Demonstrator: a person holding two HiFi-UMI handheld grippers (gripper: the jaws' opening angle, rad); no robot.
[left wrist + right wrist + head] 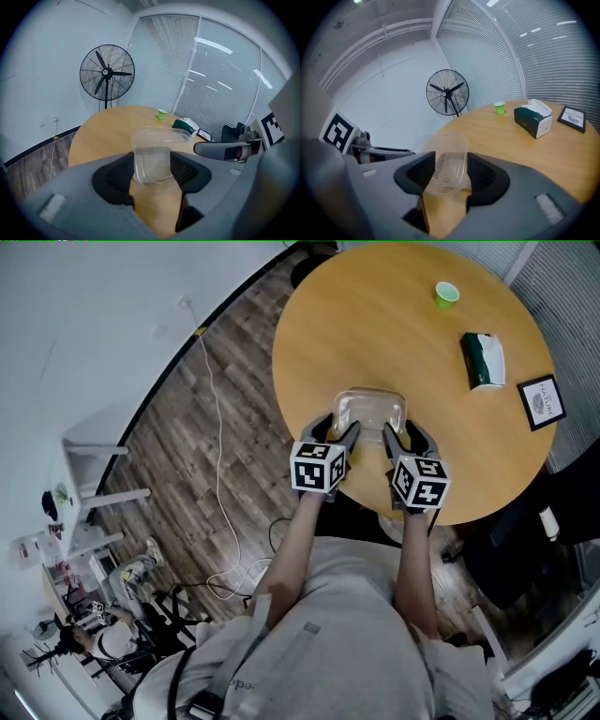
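**Bright, flat office light**

Even light from overhead — shadows faint. White streaks cross the blinds (220, 79) at two o'clock in the left gripper view; the tub (154, 154) glints palely. Gripper views bulge, black at corners.

- The left gripper (152, 168) has its jaws pressed against both sides of a clear container (158, 138).
- The round table (105, 133) lies below it, with a green cup (161, 114) and a fan (107, 72) beyond.

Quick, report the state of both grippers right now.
Left gripper: closed on the clear plastic container, fingers on either side of it.
Right gripper: closed on the same container.
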